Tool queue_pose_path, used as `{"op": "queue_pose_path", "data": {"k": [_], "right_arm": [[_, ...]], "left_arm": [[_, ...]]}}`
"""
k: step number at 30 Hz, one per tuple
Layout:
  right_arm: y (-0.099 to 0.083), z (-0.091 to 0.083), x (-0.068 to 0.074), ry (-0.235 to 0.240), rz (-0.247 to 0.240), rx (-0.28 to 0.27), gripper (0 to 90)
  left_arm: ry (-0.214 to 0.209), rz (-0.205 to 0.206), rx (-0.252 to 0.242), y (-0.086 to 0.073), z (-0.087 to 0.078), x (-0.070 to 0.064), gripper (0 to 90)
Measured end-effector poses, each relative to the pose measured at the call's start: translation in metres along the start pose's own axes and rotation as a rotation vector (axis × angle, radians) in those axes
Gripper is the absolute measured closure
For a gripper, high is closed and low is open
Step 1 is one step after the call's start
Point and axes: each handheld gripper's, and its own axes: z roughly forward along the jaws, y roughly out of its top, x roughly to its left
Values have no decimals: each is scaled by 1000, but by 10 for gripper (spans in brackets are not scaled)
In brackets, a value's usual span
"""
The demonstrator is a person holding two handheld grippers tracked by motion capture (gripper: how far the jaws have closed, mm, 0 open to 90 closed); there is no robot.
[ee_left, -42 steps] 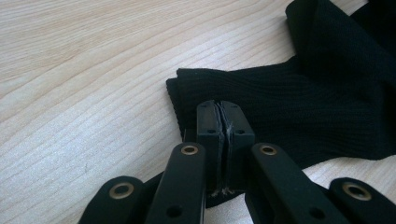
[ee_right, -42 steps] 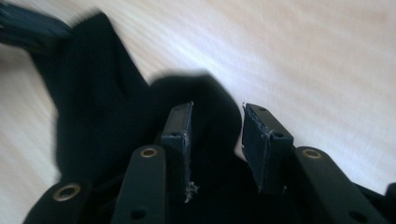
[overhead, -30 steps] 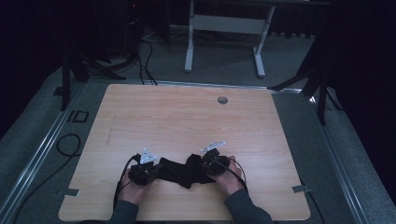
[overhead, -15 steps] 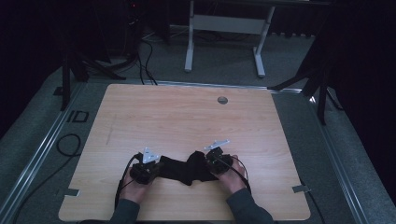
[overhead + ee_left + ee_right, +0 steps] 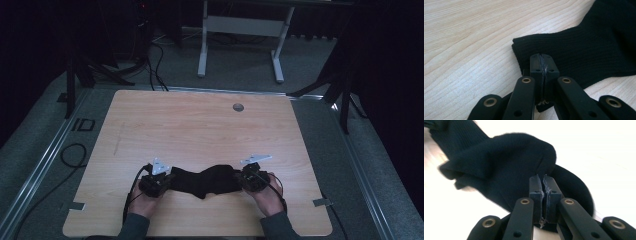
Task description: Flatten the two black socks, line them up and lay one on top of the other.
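Note:
A black knitted sock [image 5: 204,180] lies stretched across the near part of the wooden table [image 5: 200,125], between my two grippers. My left gripper [image 5: 165,181] is shut on the sock's ribbed cuff end [image 5: 574,55], its jaws pressed together over the fabric edge [image 5: 541,58]. My right gripper [image 5: 241,179] is shut on the other end, where the sock [image 5: 506,167] bunches up into folds just ahead of the closed jaws [image 5: 541,180]. A hand holds each gripper from the table's near edge.
A small round grommet [image 5: 238,107] sits near the table's far edge. Beyond the table stand a white frame [image 5: 240,30] and dark stands with cables on the carpeted floor. Metal rails run along both sides.
Both grippers have moved apart, left going left and right going right, pulling the sock out longer between them.

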Motion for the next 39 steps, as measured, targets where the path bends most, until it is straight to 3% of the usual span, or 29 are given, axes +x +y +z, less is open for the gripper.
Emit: {"op": "queue_pose_path", "data": {"k": [1,4,8,14,18,24,35,39], "right_arm": [[-3,-11,-4,-2,10,-15,862],[-6,-21,-10,-12,21,-26,861],[-6,-25,-18,-10,29,-27,858],[-11,-6,-22,-52,25,19,847],[-14,4,-26,-68,32,19,823],[-18,7,-31,-60,54,18,802],[-20,12,-30,-38,59,16,769],[-20,12,-30,-34,60,3,704]], "left_arm": [[-1,-1,0,0,0,0,893],[-3,-3,-1,0,0,0,892],[-4,-4,-2,0,0,0,891],[0,2,-2,0,0,0,890],[3,5,-3,1,1,0,889],[12,17,-6,3,3,1,889],[49,1,-19,13,14,12,884],[62,-8,-29,14,15,12,874]]}}
